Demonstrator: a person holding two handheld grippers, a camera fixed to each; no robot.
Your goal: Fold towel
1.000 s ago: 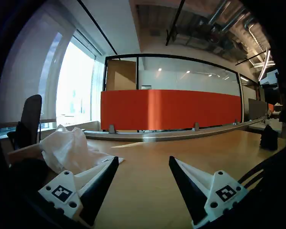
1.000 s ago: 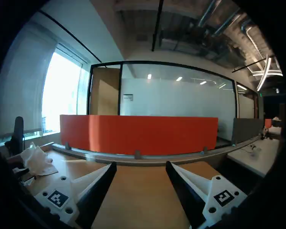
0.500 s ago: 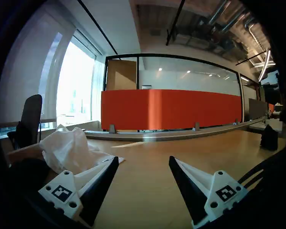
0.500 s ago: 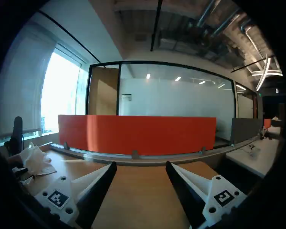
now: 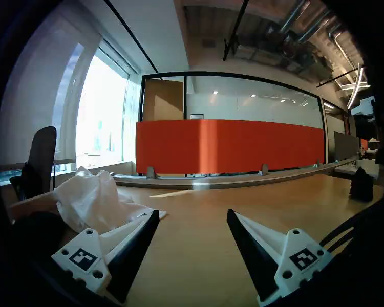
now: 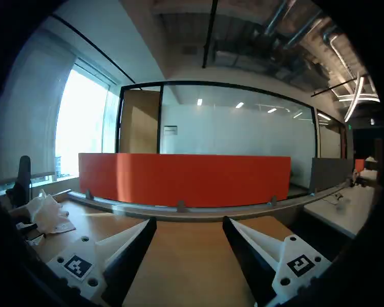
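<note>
Towel (image 5: 92, 200) lies crumpled in a white heap on the tabletop (image 5: 274, 197), just left of the left claw (image 5: 192, 212). From the right claw (image 6: 189, 220) it sits far left. Both claws gape, holding nothing. Cloth looks light, soft and limp, and will likely sag when lifted. Best pinched at the flat corner poking rightward. Too bunched to tell its long axis.

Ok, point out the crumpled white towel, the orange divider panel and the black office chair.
crumpled white towel (image 5: 92, 199), left gripper view, middle of the bunched cloth.
orange divider panel (image 5: 228, 146), left gripper view, centre of its face.
black office chair (image 5: 42, 151), left gripper view, its backrest.
</note>
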